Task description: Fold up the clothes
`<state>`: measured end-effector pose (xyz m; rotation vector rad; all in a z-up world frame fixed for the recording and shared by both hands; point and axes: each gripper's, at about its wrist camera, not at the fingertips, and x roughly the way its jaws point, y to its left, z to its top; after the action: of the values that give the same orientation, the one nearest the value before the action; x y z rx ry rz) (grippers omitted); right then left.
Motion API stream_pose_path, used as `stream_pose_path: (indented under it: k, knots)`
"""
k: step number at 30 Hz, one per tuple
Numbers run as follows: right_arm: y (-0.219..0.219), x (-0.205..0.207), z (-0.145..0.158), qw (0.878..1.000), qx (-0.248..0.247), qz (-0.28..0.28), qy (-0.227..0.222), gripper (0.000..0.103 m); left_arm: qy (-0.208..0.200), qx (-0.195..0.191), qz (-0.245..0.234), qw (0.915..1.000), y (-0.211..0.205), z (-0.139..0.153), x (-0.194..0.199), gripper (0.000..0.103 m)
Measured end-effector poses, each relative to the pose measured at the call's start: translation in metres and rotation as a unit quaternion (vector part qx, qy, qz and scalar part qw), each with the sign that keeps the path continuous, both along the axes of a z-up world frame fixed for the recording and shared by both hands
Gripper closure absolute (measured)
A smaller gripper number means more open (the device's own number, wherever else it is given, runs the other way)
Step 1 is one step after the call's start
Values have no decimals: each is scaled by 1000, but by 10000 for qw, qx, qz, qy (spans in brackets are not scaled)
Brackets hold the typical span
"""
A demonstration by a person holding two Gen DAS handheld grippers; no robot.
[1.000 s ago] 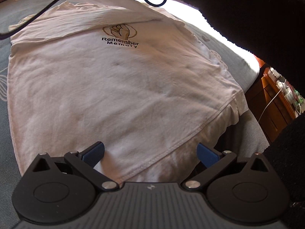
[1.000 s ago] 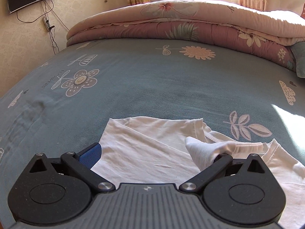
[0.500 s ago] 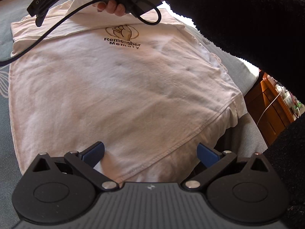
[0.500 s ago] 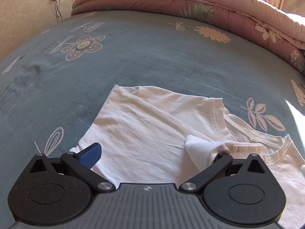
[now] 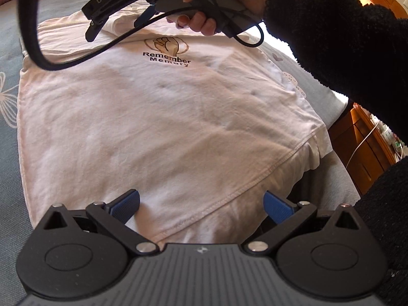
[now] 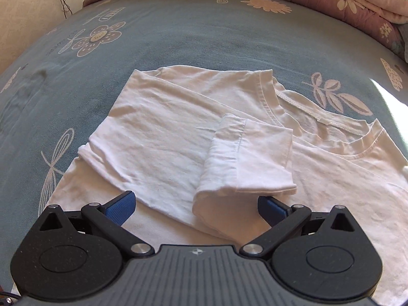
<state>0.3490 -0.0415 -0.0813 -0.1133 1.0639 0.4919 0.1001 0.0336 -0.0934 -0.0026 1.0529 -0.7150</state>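
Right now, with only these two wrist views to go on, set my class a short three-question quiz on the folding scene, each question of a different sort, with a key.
1. True or false: the right gripper is clamped on the folded-over sleeve.
2. Multiple choice: the words printed on the white T-shirt are A) Remember Memory, B) Happy Days, C) no words.
3. Short answer: what does the shirt lie on?

Key
1. False: its fingers stand apart, and the sleeve lies flat on the shirt.
2. A, under a fist emblem near the chest.
3. A blue bedsheet with a flower pattern; the left gripper is open over the hem.
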Motion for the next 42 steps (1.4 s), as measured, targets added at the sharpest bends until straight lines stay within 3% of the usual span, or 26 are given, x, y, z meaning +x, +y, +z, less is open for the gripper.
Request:
stream_pose_path:
  k: [3,7,13,16,22,31,36,39,42]
  knots:
    - [-25,5,-1,9961,679,-548,158,0,-3,-49,24,10000,1,-1,0,1]
    - [-28,15,6,9872,1355,-842,68,0,0,-74,68,9999,3,-1,-1,1]
    - [24,22,27,9803,1968,-162,37,0,-2,-92,148,9998,5,0,-2,1]
    - [45,18,33,9797,2002,125,22,0,-14,-64,175,9998,7,0,-3,1]
    - [31,8,39,9867,1610,36,-228,0,-34,-15,223,9997,9,1,-6,1]
    - [-84,-21,70,9844,1221,-773,-1008,0,-151,145,359,9991,5,0,-4,1]
    - [-154,-67,73,9798,57,-1127,-1651,0,-285,257,683,9969,9,6,7,1]
    - [-198,-98,55,9703,-554,-1566,-1756,0,-336,418,868,9948,9,10,21,1]
    - [-235,-122,25,9639,-841,-1946,-1614,0,-401,563,960,9930,0,13,36,1]
